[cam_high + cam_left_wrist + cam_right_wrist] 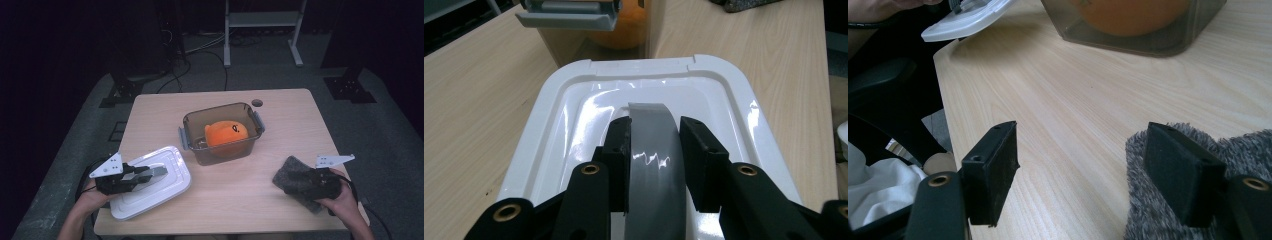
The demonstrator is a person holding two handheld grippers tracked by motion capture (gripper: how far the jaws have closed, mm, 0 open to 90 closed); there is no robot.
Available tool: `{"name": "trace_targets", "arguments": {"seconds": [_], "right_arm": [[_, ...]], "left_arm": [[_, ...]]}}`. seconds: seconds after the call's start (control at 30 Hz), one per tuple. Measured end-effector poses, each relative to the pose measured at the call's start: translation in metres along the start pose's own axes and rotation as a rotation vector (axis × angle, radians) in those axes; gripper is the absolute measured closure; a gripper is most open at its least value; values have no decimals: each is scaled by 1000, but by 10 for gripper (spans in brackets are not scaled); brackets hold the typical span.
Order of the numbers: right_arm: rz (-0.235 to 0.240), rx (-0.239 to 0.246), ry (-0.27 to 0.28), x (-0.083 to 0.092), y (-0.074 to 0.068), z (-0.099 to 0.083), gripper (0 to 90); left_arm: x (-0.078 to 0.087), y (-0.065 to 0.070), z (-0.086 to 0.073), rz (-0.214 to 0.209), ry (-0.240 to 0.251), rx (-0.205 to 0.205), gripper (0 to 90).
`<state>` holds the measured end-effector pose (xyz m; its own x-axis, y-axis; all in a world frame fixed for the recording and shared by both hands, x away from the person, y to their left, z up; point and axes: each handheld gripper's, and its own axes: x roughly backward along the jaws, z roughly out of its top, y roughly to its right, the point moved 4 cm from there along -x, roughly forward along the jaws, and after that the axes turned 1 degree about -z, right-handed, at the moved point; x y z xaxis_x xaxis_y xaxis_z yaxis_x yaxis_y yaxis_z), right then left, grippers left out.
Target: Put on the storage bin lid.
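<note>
A white box lid (167,187) lies at the table's front left, and its far edge looks tilted up off the wood in the right gripper view (965,22). My left gripper (149,175) is shut on the lid's grey arched handle (651,150), with both black pads pressed against the handle's sides (655,131). A clear brown container (192,125) stands mid-table with an orange plush toy (226,134) inside. At the front right, my right gripper (304,181) stands open over a grey fuzzy cloth (289,172). One of its jaws rests on the cloth (1248,145) and nothing is between them (1083,150).
The container's grey latch (566,17) hangs just beyond the lid. A round hole (257,103) marks the table's far side. A metal stand (262,20) and cables are on the floor behind. Bare wood lies between the lid and the cloth.
</note>
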<state>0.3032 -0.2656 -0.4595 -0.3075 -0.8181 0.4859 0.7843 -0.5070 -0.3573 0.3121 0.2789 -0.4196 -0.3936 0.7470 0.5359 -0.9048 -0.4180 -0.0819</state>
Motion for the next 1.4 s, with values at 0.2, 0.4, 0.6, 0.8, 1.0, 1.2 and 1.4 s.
{"name": "trace_targets", "arguments": {"seconds": [0.2,0.4,0.6,0.8,1.0,1.2,1.4], "right_arm": [[-1,-3,-3,0,1,0,289],[-2,-4,-6,-1,1,-1,289],[-1,-5,-8,-1,1,-1,289],[-2,-3,-4,-1,2,-1,289],[-1,-7,-8,-2,2,-1,289],[2,-11,-5,-1,2,-2,288],[3,-12,0,0,3,-1,289]], "left_arm": [[7,1,2,2,2,-4,667],[14,2,6,8,14,-2,667],[21,1,12,16,21,-9,667],[27,0,16,25,26,-12,667],[30,-1,21,37,28,-25,667],[31,-3,28,38,42,-33,667],[33,-6,34,43,49,-40,667]]}}
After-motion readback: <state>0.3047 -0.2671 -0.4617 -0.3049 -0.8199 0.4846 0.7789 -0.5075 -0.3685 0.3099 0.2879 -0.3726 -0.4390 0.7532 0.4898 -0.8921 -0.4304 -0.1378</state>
